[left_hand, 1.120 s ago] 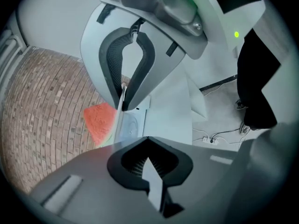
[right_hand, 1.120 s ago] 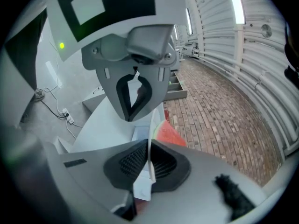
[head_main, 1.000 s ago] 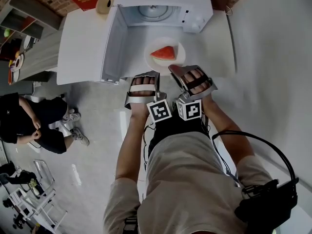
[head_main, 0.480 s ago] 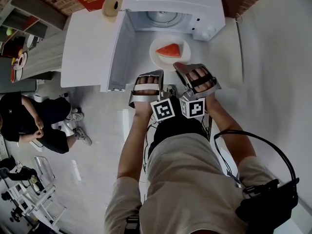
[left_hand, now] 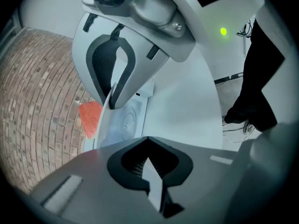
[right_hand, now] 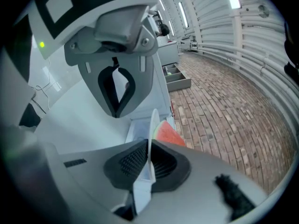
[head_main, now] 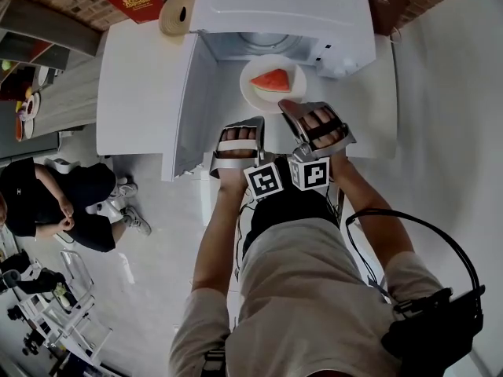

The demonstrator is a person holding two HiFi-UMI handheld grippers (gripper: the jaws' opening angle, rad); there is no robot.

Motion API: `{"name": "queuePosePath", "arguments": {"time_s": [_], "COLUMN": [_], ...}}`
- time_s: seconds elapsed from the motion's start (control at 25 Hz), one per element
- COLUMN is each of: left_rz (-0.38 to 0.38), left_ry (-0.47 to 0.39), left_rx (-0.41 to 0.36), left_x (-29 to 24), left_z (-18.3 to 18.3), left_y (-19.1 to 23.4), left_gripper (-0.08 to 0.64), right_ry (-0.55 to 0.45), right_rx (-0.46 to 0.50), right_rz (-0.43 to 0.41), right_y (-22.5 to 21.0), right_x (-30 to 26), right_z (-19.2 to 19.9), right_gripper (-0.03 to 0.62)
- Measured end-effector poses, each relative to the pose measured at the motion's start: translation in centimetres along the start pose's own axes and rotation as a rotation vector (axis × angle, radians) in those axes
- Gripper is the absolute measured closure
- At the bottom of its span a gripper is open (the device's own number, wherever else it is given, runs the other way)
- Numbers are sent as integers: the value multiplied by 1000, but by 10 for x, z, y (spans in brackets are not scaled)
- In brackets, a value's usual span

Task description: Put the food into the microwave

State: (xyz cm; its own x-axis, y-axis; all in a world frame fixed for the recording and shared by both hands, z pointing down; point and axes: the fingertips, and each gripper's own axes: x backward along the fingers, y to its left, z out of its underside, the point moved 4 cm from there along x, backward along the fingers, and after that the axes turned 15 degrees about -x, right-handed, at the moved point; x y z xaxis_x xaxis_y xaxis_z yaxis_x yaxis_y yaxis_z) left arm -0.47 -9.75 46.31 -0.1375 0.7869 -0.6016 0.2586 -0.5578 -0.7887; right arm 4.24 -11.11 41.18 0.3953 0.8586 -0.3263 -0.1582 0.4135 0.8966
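Head view: left gripper (head_main: 248, 122) and right gripper (head_main: 288, 108) clench the plate (head_main: 253, 93) by its rim so the watermelon (head_main: 271, 81) rides level toward the microwave (head_main: 283, 6) at the table's (head_main: 134, 77) far edge.

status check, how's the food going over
Left gripper, right gripper shut on plate rim. Watermelon slice on it, at open microwave mouth. Nothing in the way.
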Motion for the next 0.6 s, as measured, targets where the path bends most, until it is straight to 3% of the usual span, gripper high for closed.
{"name": "queuePosePath", "arguments": {"time_s": [0.6], "left_rz": [22], "left_ry": [6], "left_rx": [63], "left_x": [-64], "left_z": [14], "left_y": [11], "left_gripper": [552], "right_ry": [35], "right_rx": [-17], "right_rz": [-30], "right_y": [9], "right_x": [-64], "right_z": [37], "right_gripper": [574]}}
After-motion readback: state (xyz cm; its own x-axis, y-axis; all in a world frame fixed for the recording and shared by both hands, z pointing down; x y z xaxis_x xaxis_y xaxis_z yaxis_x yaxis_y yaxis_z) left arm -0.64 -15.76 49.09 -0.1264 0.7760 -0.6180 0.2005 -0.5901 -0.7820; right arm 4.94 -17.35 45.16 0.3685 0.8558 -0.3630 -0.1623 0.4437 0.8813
